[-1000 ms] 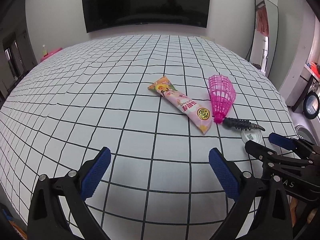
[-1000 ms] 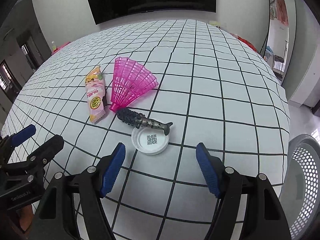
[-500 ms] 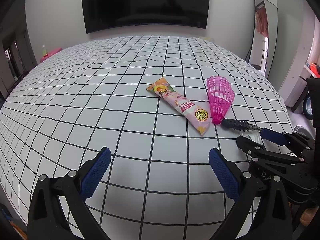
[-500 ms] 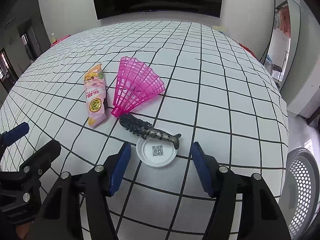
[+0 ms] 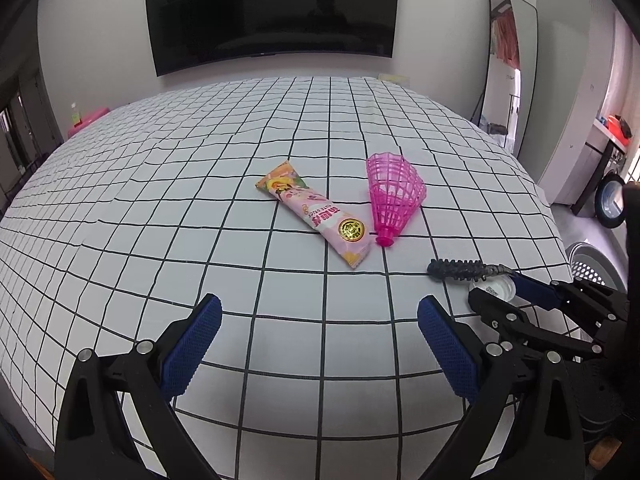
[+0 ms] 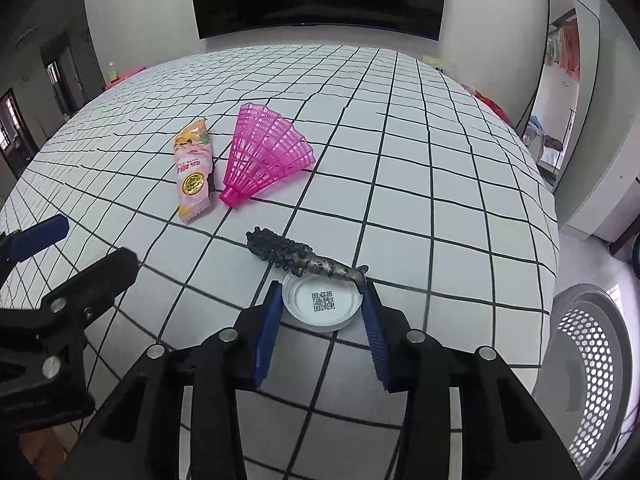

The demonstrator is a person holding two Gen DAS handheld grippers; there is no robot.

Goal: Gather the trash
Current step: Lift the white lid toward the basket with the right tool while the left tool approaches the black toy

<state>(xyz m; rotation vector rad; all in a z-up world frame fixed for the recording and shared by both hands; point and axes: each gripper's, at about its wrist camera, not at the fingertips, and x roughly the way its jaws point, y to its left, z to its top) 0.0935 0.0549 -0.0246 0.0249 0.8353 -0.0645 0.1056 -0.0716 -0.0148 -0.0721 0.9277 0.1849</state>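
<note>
White cloth with a black grid covered the worktop [image 6: 420, 184], and near its right edge lay a white plastic lid [image 6: 320, 304] printed with a QR code. It sat between the blue fingers [image 6: 269, 332] of the right gripper [image 6: 320, 312], whose jaws were closing around it; the pads stood at the lid's two sides, and whether they already pressed on it could not be told. A dark, knobbly rubber fishing lure [image 6: 298, 258] lay just beyond the lid, its tail reaching over the lid's far rim. Farther out, a pink plastic shuttlecock [image 6: 264, 160] lay on its side, with a pink snack wrapper [image 6: 193, 172] just beside it on the left. The left gripper [image 5: 320, 344] hovered over bare cloth with its fingers [image 5: 192, 344] wide apart and nothing between them. A white perforated waste bin [image 6: 592, 380] stood on the floor off the worktop's right side. A dark television [image 5: 276, 12] hung on the far wall, and a tall mirror [image 5: 508, 72] leaned to its right.
</note>
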